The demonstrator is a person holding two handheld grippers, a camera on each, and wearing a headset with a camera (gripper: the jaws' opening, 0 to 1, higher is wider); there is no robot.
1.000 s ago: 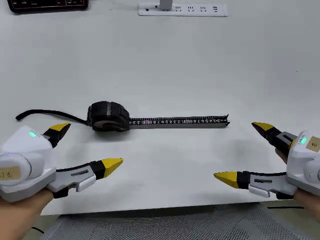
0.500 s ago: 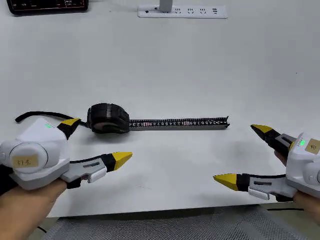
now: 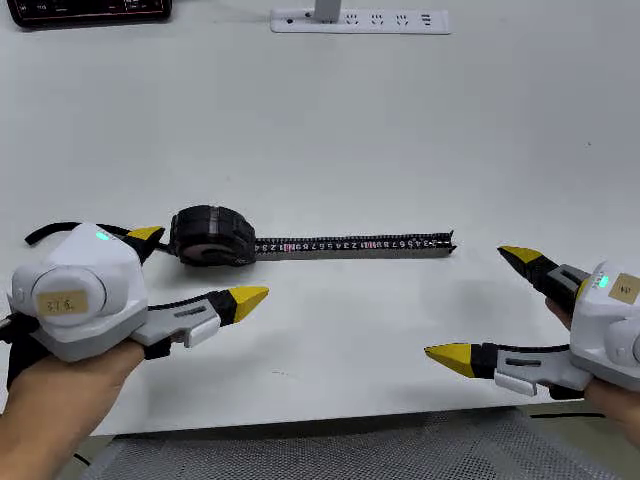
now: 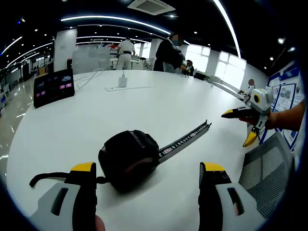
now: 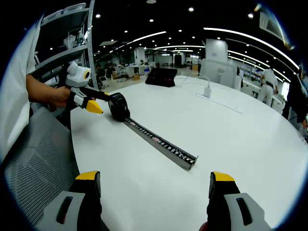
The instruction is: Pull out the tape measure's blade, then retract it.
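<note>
Right now I have the black, round-cased tape measure [image 3: 212, 236] lying on the white tabletop [image 3: 350, 130], in the left half of the surface and set back from its near edge. Its dark, numbered steel blade [image 3: 355, 244] is drawn out and lies flat, running from the case toward the right edge, with the end hook resting on the surface. A thin black wrist strap [image 3: 60, 232] trails from the case toward the left edge.

My left gripper [image 3: 202, 264], white with black fingers and yellow tips, has its fingers spread wide. The far tip sits just beside the case's left side and the near tip is on the near side of it. In the left gripper view the case lies ahead, framed between the two tips, and I see no contact.

My right gripper [image 3: 478, 302], of the same build, hovers by the near edge on the right with its fingers equally wide apart and nothing between them. The blade's hook is ahead of it and clear of both tips.

Along the far edge lies a long white power strip [image 3: 360, 19], and a dark-screened flat device [image 3: 88, 9] sits at the far left corner.
</note>
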